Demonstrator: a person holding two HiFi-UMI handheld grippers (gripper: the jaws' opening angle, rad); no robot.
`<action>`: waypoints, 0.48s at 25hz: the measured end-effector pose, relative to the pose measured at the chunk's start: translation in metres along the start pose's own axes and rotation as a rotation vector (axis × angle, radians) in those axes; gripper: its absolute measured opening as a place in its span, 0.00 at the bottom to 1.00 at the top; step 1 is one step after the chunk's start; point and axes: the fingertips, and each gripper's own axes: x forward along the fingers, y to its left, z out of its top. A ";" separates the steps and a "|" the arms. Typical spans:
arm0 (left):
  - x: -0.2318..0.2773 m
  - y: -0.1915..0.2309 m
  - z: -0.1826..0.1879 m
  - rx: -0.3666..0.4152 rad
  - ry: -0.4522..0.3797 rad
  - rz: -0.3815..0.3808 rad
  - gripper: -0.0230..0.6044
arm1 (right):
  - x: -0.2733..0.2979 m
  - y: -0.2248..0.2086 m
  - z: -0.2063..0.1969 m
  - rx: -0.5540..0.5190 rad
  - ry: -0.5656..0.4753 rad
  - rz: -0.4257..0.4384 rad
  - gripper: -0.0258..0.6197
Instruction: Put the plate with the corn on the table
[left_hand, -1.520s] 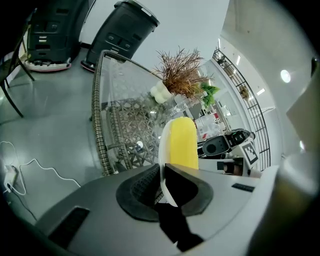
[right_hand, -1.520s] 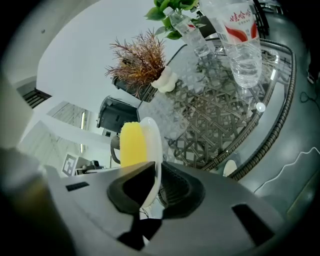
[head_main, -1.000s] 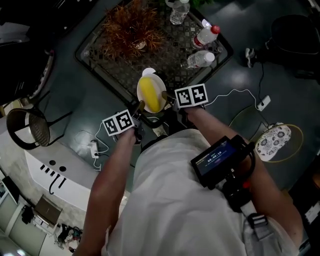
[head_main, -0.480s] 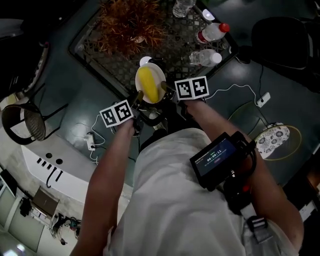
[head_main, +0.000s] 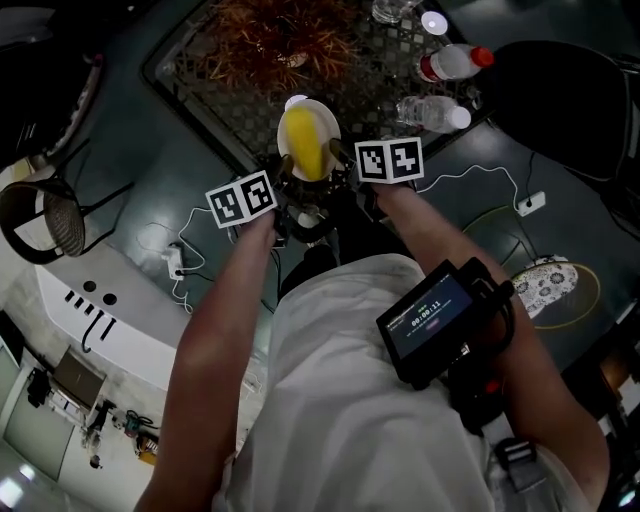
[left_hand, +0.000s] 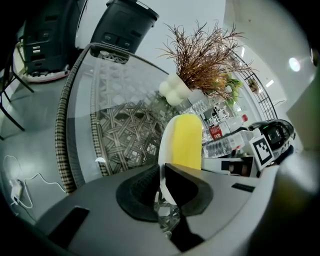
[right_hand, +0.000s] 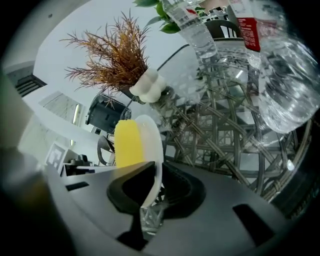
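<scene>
A white plate carries a yellow corn cob and hangs over the near edge of a glass-topped wicker table. My left gripper is shut on the plate's left rim, and my right gripper is shut on its right rim. In the left gripper view the plate stands edge-on between the jaws with the corn beside it. The right gripper view shows the plate pinched the same way, with the corn to its left.
A dried brown plant in a white vase stands mid-table. Several water bottles lie and stand at the table's right side, close in the right gripper view. A dark chair is at the right, cables on the floor.
Both grippers have carried the plate with the corn forward, further over the table's near edge. The jaws have stayed shut on the rim.
</scene>
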 end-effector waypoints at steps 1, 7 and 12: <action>0.001 0.000 0.001 0.003 -0.003 0.005 0.10 | 0.001 -0.001 0.002 -0.011 -0.001 -0.004 0.11; 0.004 -0.003 0.010 0.019 -0.016 0.024 0.10 | 0.001 -0.001 0.010 -0.075 -0.005 -0.022 0.11; 0.003 -0.003 0.007 0.045 -0.010 0.035 0.10 | 0.001 0.002 0.008 -0.121 -0.007 -0.038 0.11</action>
